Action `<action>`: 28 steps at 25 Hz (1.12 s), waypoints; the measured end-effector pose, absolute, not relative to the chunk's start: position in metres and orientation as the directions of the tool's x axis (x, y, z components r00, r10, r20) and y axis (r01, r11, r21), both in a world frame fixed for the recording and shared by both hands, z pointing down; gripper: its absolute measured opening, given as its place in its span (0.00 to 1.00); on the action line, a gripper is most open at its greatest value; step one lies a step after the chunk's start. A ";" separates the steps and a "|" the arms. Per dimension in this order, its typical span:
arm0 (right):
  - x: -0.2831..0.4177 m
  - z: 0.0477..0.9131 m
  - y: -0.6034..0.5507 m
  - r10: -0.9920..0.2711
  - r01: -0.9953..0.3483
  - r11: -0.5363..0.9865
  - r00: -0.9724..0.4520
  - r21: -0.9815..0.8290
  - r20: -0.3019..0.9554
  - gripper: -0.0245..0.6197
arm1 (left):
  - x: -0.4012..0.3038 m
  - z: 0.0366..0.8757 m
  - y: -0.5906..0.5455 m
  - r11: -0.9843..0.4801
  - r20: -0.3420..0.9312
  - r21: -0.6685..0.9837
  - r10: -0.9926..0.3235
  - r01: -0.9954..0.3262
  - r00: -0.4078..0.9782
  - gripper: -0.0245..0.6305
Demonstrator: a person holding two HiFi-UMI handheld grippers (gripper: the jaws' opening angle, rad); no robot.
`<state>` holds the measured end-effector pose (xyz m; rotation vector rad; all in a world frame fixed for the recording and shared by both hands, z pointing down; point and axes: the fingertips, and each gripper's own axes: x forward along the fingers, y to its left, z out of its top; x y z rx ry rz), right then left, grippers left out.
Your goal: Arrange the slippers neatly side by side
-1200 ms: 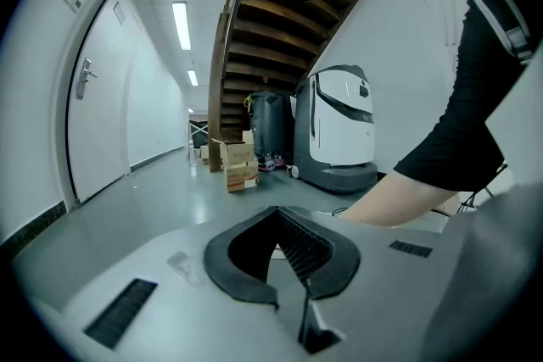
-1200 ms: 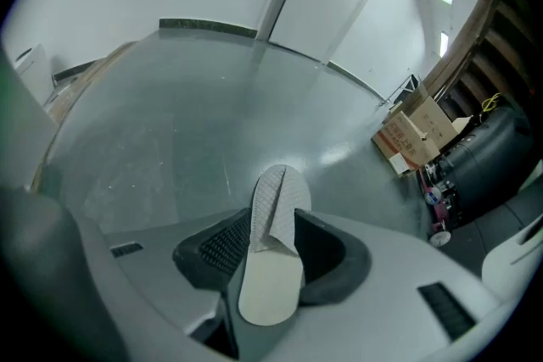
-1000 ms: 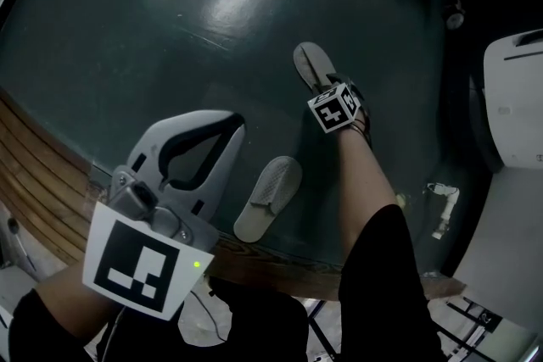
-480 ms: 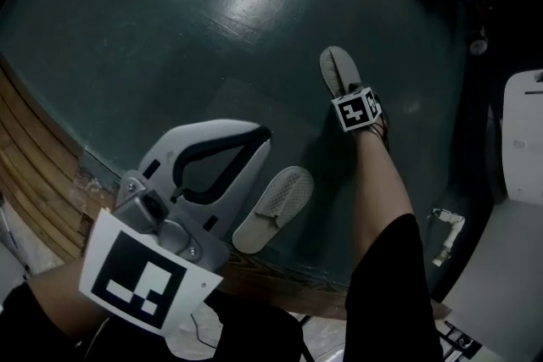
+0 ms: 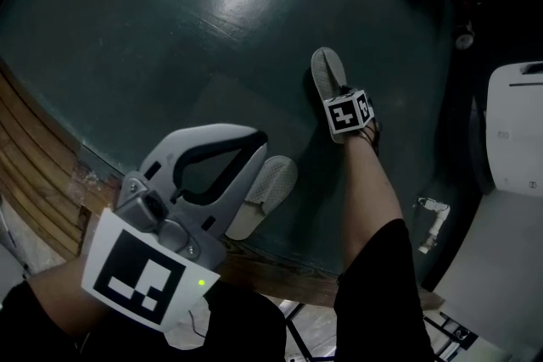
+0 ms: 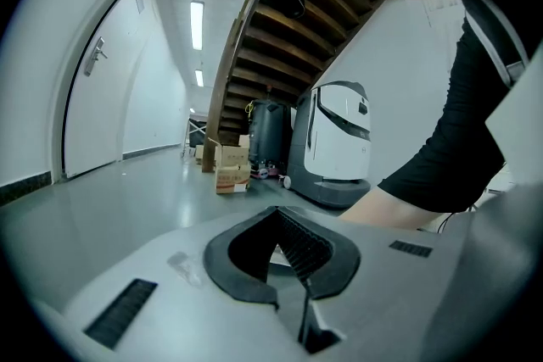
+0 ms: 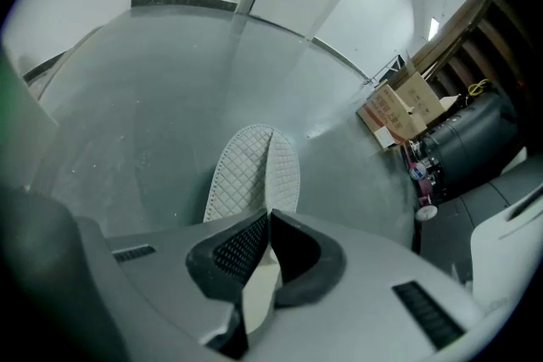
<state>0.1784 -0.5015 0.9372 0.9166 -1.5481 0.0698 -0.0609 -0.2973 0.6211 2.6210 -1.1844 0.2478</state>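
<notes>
The right gripper (image 7: 270,218) is closing its jaws on the near end of the far slipper (image 7: 254,169), with pale material pinched between the pads; that slipper lies on the dark floor (image 5: 170,21); the near slipper (image 5: 273,182) lies apart from it, closer to the person, partly behind the left gripper (image 6: 277,214); the left gripper's jaws are together with nothing between them.

Two pale grey slippers with quilted surfaces sit on the dark floor beyond the wooden edging (image 5: 38,169). The near slipper (image 5: 273,182) lies flat just past that edging, angled away to the right and partly hidden. The far slipper (image 5: 327,74) is farther from the edging, apart from the first and not parallel to it. Part of it is pinched between the closing jaws of the right gripper (image 7: 269,220).
</notes>
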 end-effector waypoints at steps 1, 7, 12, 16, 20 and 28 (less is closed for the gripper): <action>0.184 0.929 -0.495 -0.500 -0.591 0.667 0.098 0.454 0.861 0.06 | -0.058 0.612 -0.295 -0.638 0.253 0.167 -0.709 -0.751 0.658 0.04; 0.227 0.888 -0.420 -0.466 -0.744 0.527 0.153 0.412 0.872 0.06 | -0.039 0.551 -0.278 -0.657 0.243 0.176 -0.693 -0.733 0.679 0.04; 0.258 0.881 -0.315 -0.394 -0.869 0.361 0.186 0.338 0.900 0.05 | -0.023 0.511 -0.255 -0.689 0.266 0.154 -0.661 -0.708 0.702 0.04; 0.271 0.892 -0.235 -0.317 -0.940 0.212 0.194 0.269 0.928 0.05 | -0.009 0.491 -0.238 -0.721 0.279 0.131 -0.631 -0.680 0.723 0.04; 0.266 0.911 -0.172 -0.246 -0.974 0.085 0.183 0.209 0.952 0.05 | 0.003 0.485 -0.224 -0.737 0.297 0.141 -0.606 -0.661 0.738 0.04; 0.233 0.950 -0.118 -0.177 -0.989 -0.039 0.150 0.145 0.973 0.05 | 0.008 0.505 -0.202 -0.752 0.349 0.146 -0.569 -0.643 0.745 0.04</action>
